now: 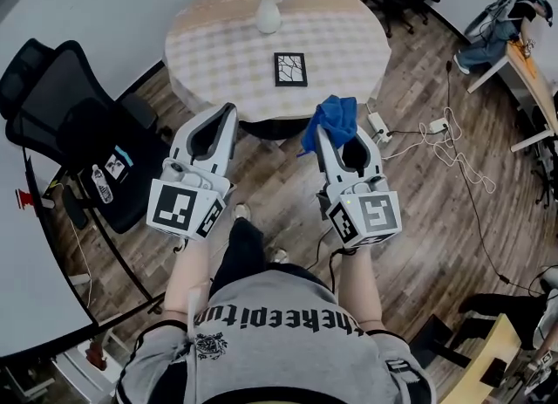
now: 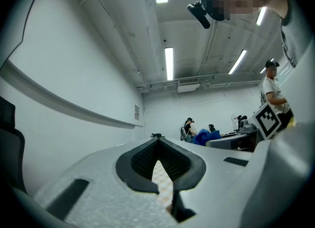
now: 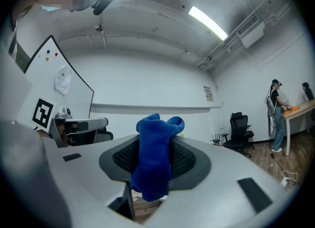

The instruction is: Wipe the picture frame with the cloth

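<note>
Picture frame [image 1: 290, 69] lay flat near the middle of the round table [image 1: 218, 53], dark-edged and well clear of the white vase [image 1: 268, 14] at the table's far side. We stood short of the table's near edge with both grippers raised. Our right gripper [image 1: 338, 134] was clamped on the blue cloth [image 1: 331, 119], which bunched above the jaws and drooped below them, soft and limp, so we judged it would drag and fold under any push. The left gripper [image 1: 227, 112] had its tips pressed together on nothing. We reckoned the frame was light, rigid and maybe glass-fronted, likely to skate on the tablecloth. Best to pin a bare corner or edge with the left, we thought, and wipe gently with the cloth's hanging end.
</note>
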A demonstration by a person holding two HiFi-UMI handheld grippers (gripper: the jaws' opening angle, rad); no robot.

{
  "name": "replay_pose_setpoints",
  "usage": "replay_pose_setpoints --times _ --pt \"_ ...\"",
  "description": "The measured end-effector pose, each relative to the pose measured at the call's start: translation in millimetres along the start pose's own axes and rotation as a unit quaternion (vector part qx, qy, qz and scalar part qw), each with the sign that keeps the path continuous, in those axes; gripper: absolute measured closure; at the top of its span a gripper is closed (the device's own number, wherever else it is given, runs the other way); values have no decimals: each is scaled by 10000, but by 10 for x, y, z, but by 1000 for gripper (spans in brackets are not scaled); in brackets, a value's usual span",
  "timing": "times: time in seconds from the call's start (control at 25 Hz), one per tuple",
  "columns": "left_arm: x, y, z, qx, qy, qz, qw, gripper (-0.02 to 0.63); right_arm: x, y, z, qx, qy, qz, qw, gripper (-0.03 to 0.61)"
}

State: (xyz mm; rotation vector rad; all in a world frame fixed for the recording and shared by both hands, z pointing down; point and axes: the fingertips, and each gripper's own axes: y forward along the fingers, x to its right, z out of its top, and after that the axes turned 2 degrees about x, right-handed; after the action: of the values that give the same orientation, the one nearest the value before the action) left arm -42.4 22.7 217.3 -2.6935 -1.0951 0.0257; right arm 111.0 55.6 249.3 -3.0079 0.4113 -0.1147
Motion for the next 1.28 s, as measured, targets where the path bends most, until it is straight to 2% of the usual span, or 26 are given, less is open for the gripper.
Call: replay_pose_setpoints --times 0.48,0.84,1.28 --pt "-224 403 -480 44 -87 -355 9993 597 272 361 -377 25 -41 -357 9994 428" --pt "-739 856 -614 44 -167 -630 9979 597 363 976 -448 10 -50 -618 9981 428" --pt "-1227 1045 -722 62 -205 -1001 9947 597 269 1440 -536 90 -32 -1008 9949 428"
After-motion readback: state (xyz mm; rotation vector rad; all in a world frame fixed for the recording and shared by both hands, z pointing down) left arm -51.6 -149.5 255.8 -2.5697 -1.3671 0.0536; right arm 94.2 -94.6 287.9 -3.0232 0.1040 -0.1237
